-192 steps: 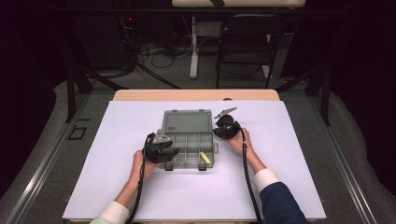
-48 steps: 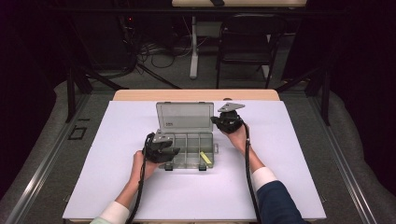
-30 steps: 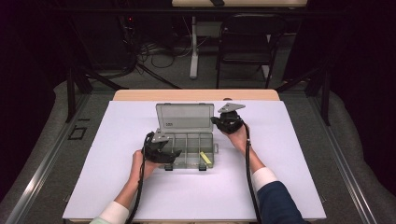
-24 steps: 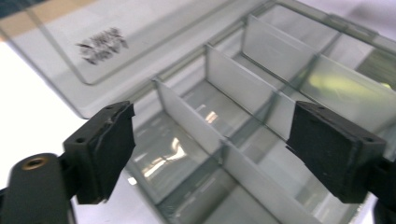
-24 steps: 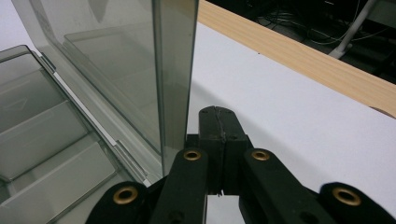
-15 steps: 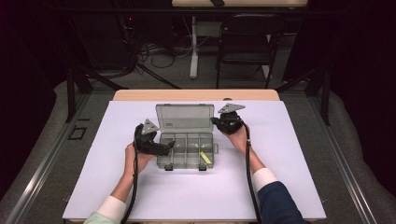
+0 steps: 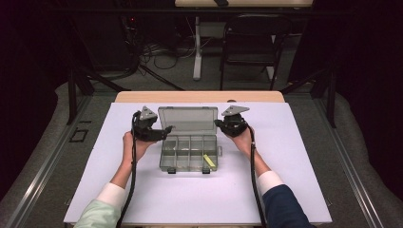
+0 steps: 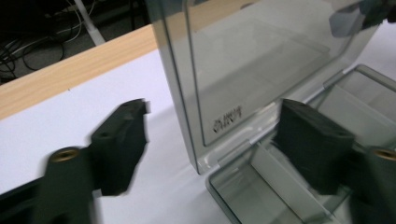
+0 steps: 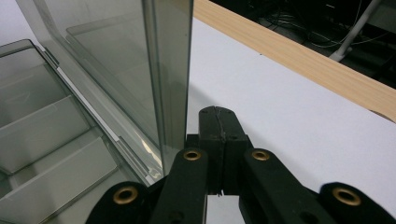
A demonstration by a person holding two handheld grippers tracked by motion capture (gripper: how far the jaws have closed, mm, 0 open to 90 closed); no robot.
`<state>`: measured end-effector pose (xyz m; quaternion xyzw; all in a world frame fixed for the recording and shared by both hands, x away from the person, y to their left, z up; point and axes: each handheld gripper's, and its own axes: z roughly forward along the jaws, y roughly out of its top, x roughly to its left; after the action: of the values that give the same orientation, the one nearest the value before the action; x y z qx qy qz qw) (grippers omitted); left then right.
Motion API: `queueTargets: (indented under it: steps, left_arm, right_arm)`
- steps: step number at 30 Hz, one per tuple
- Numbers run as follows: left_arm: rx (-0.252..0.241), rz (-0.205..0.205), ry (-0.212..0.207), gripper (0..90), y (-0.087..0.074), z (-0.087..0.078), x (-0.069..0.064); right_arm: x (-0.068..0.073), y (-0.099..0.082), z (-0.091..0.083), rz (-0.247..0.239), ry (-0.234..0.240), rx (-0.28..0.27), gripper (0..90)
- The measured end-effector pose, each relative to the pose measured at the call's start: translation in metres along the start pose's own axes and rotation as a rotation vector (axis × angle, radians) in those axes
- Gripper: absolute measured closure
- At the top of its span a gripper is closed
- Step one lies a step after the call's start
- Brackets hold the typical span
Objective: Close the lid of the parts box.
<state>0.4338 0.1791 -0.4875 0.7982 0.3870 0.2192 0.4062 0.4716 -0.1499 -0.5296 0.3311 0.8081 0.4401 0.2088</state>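
**Lid up, grippers at either side of the box**

The clear compartment box (image 7: 190, 152) sits near the middle of the white table cover (image 7: 294, 180), its lid (image 7: 187, 120) standing upright along the far edge. A yellow piece (image 7: 209, 160) lies in the box's near right compartment.

The left gripper (image 7: 164, 130) hangs just off the lid's left edge, jaws apart with nothing between them; they have just been closing a little. In the left gripper view the lid's corner rises between and beyond the two pads.

The right gripper (image 7: 219, 123) sits at the lid's right edge, jaws pressed together on nothing, just beside that edge in the right gripper view.

Bare cover lies open all around the box.
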Motion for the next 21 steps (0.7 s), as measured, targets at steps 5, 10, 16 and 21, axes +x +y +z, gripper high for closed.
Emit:
queueTargets:
  steps: [5,10,16,21]
  left_arm:
    - [-0.014,0.003,-0.036,50.4,0.003,0.001,0.006]
    - [-0.023,0.014,-0.047,64.1,0.002,0.001,0.009]
    - [-0.029,0.026,-0.063,70.7,0.0,0.001,0.013]
    - [-0.028,0.027,-0.07,72.2,0.0,0.001,0.015]
  right_arm:
    - [0.0,0.0,0.0,-0.002,-0.001,-0.001,90.0]
    - [0.001,0.001,-0.001,-0.002,-0.004,0.005,90.0]
    - [0.0,0.001,-0.004,0.008,-0.009,0.006,87.7]
    - [-0.001,0.002,-0.015,0.004,-0.007,0.005,83.5]
